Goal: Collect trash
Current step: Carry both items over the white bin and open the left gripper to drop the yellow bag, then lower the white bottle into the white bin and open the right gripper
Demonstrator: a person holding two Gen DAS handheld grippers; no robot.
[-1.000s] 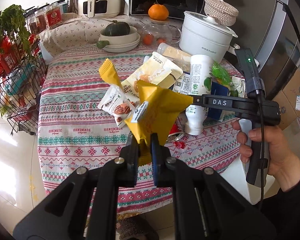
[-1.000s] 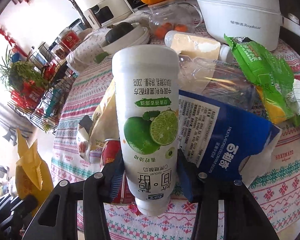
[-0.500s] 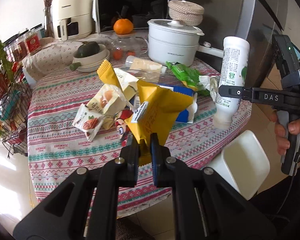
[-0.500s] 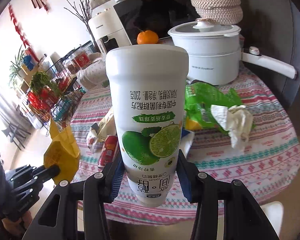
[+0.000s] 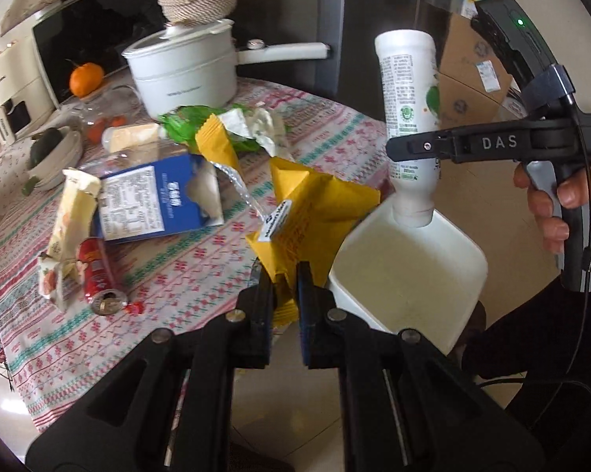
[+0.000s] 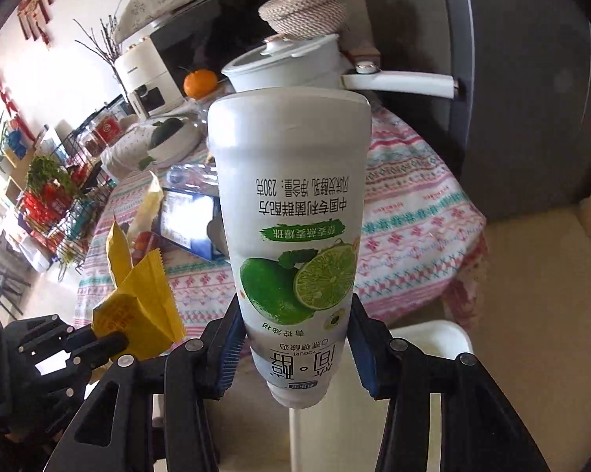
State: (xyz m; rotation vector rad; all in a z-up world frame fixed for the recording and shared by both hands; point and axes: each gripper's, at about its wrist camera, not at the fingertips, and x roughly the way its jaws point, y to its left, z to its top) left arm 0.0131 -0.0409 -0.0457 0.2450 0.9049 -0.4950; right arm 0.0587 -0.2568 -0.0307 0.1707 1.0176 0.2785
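Observation:
My left gripper (image 5: 283,295) is shut on a yellow snack wrapper (image 5: 315,212) and holds it beside the table edge, next to the white bin (image 5: 409,271). My right gripper (image 6: 295,334) is shut on a white lime yogurt bottle (image 6: 291,204), held upside down. In the left wrist view the bottle (image 5: 409,118) hangs with its cap just over the bin's far rim. The bin's rim also shows under the bottle in the right wrist view (image 6: 433,330). The wrapper shows there too (image 6: 138,299).
On the patterned tablecloth (image 5: 177,267) lie a blue carton (image 5: 154,200), a cream wrapper (image 5: 71,212), a red can (image 5: 98,275), a green bag (image 5: 193,126) and crumpled tissue (image 5: 256,126). A white pot (image 5: 185,67), an orange and a bowl stand behind. A dark fridge (image 6: 512,78) is at right.
Both grippers have swung right, away from the table, with their loads. The bottle has gone from over the table to over the white bin. The wrapper is now beside the bin.

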